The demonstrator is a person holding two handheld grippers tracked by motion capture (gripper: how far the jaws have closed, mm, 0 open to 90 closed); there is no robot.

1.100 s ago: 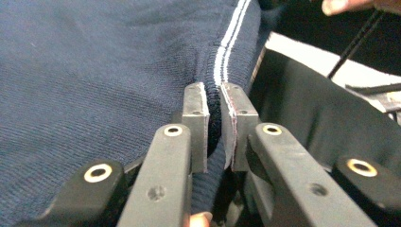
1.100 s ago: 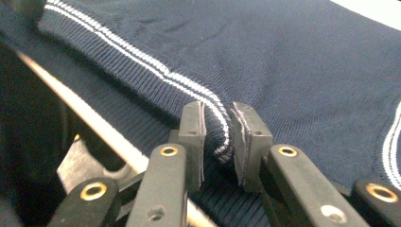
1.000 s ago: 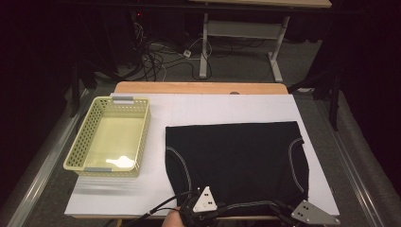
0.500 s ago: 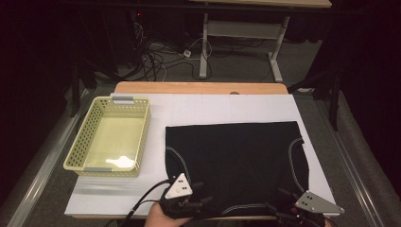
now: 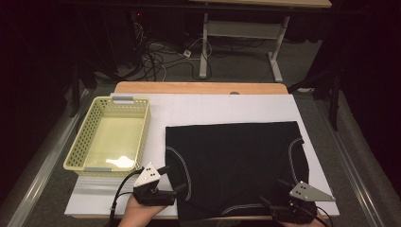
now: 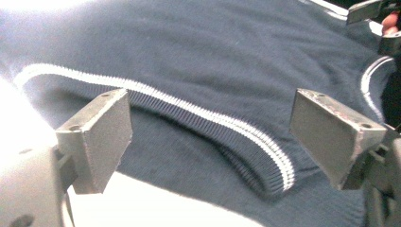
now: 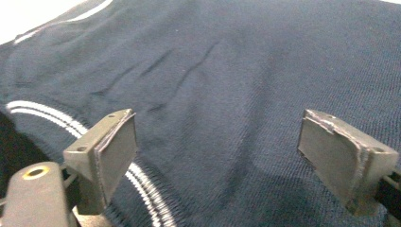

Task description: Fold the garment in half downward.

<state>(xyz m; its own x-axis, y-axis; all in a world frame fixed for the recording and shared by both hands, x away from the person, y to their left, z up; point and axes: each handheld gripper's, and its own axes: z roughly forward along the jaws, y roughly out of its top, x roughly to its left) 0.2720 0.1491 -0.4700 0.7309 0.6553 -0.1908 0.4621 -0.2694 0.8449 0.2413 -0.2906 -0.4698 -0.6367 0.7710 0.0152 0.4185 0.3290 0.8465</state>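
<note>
A dark knit sleeveless top (image 5: 236, 161) with white-striped trim lies flat on the white table top (image 5: 222, 106). My left gripper (image 5: 174, 185) is at the top's near left side, by the left armhole trim (image 6: 198, 111). Its jaws have just been opening and stand wide apart above the cloth (image 6: 213, 52), gripping nothing (image 6: 210, 118). My right gripper (image 5: 272, 193) is at the near right corner. Its jaws have also just been opening and stand open (image 7: 215, 127) over the fabric (image 7: 227, 71), next to a white stripe (image 7: 142, 184).
A pale yellow-green perforated basket (image 5: 80, 151) stands left of the garment, with nothing in it. A wooden table edge (image 5: 198, 87) runs along the back. Behind it are cables (image 5: 161, 52) and a desk frame on the floor.
My left gripper has slid left along the near edge, from the garment's middle to its left side. The right gripper has shifted a little.
</note>
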